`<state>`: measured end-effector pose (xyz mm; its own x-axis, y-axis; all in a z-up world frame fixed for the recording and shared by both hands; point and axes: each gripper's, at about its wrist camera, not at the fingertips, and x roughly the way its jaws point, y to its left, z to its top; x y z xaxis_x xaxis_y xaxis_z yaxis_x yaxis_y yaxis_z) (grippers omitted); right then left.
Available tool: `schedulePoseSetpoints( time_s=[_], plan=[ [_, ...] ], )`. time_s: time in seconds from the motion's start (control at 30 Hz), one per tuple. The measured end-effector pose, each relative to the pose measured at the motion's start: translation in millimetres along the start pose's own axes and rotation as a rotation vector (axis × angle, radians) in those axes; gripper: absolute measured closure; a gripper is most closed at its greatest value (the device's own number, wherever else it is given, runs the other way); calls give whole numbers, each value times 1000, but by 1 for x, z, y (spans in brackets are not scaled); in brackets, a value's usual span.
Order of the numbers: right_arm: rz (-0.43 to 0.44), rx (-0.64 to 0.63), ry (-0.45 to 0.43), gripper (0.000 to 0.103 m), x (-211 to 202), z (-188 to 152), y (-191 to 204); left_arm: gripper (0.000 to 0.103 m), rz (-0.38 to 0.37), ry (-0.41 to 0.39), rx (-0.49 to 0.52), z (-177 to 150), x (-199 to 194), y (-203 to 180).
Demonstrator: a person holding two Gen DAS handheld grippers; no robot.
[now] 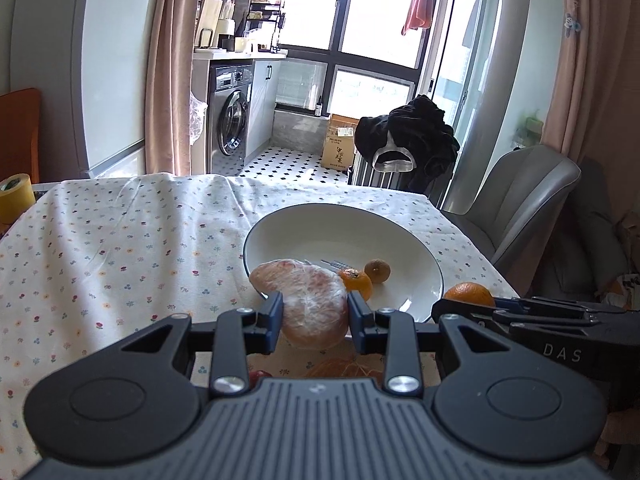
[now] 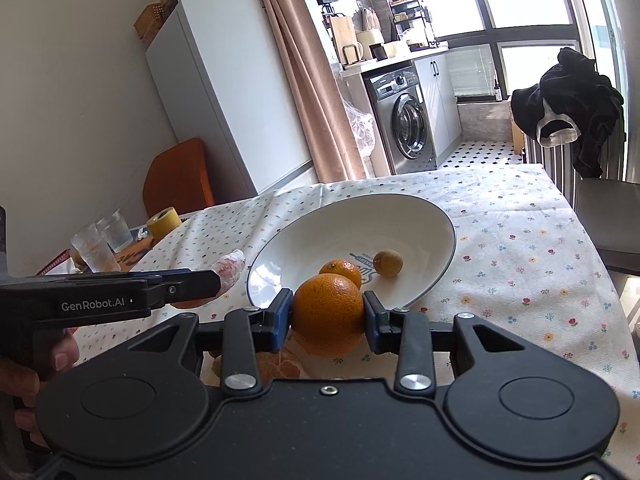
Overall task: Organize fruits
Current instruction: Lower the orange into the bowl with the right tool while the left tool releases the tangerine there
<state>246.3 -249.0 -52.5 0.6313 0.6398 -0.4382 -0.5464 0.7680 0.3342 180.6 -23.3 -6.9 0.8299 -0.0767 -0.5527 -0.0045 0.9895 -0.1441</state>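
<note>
A wrapped pomelo piece [image 1: 314,306], peeled and covered in clear film, is clamped between the blue pads of the left claw [image 1: 314,314], at the near rim of the white bowl [image 1: 404,236]. A large orange [image 2: 328,314] is gripped by the right claw [image 2: 327,316], just in front of the same rim. Inside the bowl a small mandarin [image 2: 341,272] and a brownish small fruit [image 2: 388,263] are seen, near each other but apart. Peeled orange segments [image 2: 280,364] lie on the floral tablecloth [image 1: 120,240] under the claws. The bench is covered by this cloth. A yellow tape roll [image 2: 164,222] and two glasses [image 2: 106,242] stand at its far left edge.
</note>
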Motion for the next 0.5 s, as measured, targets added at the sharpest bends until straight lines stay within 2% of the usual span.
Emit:
schedulePoseSetpoints(
  time_s=[0.5],
  plan=[
    [1,25,20,68,18,4,-12,70,-10,51,-13,3,40,0]
  ],
)
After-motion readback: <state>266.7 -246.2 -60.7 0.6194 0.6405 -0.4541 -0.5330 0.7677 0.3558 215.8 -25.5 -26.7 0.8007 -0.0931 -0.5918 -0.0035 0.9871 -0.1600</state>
